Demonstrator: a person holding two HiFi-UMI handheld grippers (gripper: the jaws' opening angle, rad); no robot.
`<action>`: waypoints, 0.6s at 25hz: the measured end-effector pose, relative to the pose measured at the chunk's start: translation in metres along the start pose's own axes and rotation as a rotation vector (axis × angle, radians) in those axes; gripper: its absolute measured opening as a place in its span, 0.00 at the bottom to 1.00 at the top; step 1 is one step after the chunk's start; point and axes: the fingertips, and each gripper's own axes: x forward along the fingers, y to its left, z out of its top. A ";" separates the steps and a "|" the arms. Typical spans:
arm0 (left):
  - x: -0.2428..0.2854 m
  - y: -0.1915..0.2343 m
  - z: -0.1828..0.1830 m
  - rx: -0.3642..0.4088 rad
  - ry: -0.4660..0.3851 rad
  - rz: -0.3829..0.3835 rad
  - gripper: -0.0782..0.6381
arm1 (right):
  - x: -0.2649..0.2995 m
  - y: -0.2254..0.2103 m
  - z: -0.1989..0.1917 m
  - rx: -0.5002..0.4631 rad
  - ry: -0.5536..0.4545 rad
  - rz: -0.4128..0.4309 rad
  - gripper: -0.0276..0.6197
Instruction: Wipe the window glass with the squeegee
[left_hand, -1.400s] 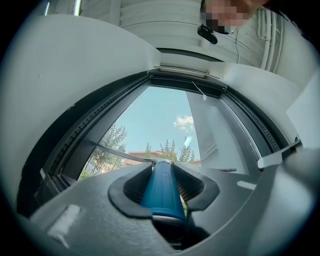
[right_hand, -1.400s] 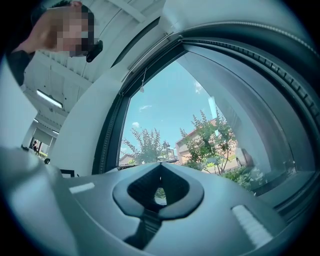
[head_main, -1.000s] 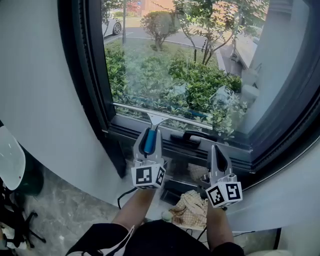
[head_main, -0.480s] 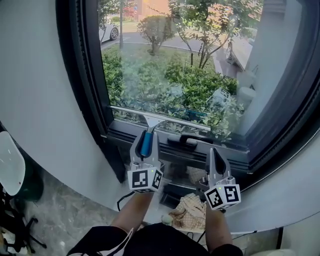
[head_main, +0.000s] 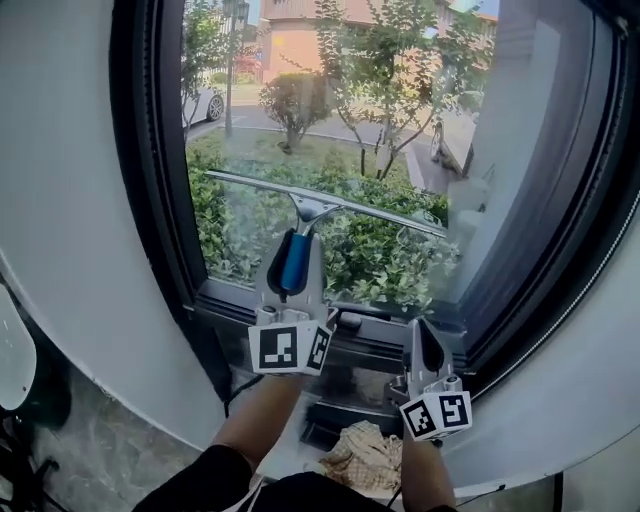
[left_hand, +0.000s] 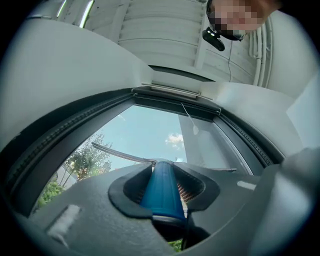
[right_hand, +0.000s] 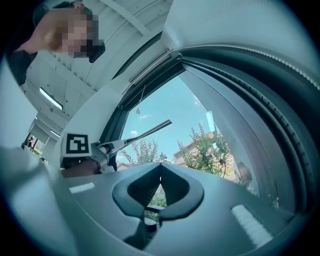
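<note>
White wall (head_main: 60, 200) curves round on both sides of the opening.

Window glass (head_main: 400, 120): a large pane. Green bushes (head_main: 380, 255), thin trees and a white car (head_main: 200, 103) show through it, the car at upper left.

Dark window frame (head_main: 150, 200): a thick upright on my left, with the sill rail running along the bottom, just above my grippers.

Squeegee (head_main: 320, 205): this is the thing I work with. Its long, thin blade lies across the pane at about mid-height, spanning most of the glass, with the left end a little higher than the right. From the head view I cannot tell whether the edge actually presses on the glass. A metal neck drops from the middle of the blade to the blue handle (left_hand: 162, 190).

Left gripper (head_main: 295, 250): raised in front of the lower pane and pointing up. My jaws are clamped on the blue handle, one dark pad on each side of it, and the handle fills the gap between them. The marker cube sits below, near my forearm.

Right gripper (head_main: 428, 345): lower and to the right, by the sill rail and well apart from the squeegee. Its jaws are closed tip to tip with nothing between them.

Crumpled checked cloth (head_main: 365, 455): it lies at the bottom of the view, between my forearms.
</note>
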 end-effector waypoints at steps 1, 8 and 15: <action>0.012 -0.008 0.006 0.000 -0.017 -0.008 0.30 | 0.000 -0.002 0.008 -0.010 -0.014 0.006 0.05; 0.081 -0.074 0.069 0.007 -0.181 -0.027 0.30 | -0.021 -0.013 0.042 -0.010 -0.060 0.051 0.05; 0.139 -0.109 0.104 0.024 -0.208 -0.037 0.30 | -0.027 -0.016 0.055 -0.035 -0.074 0.091 0.05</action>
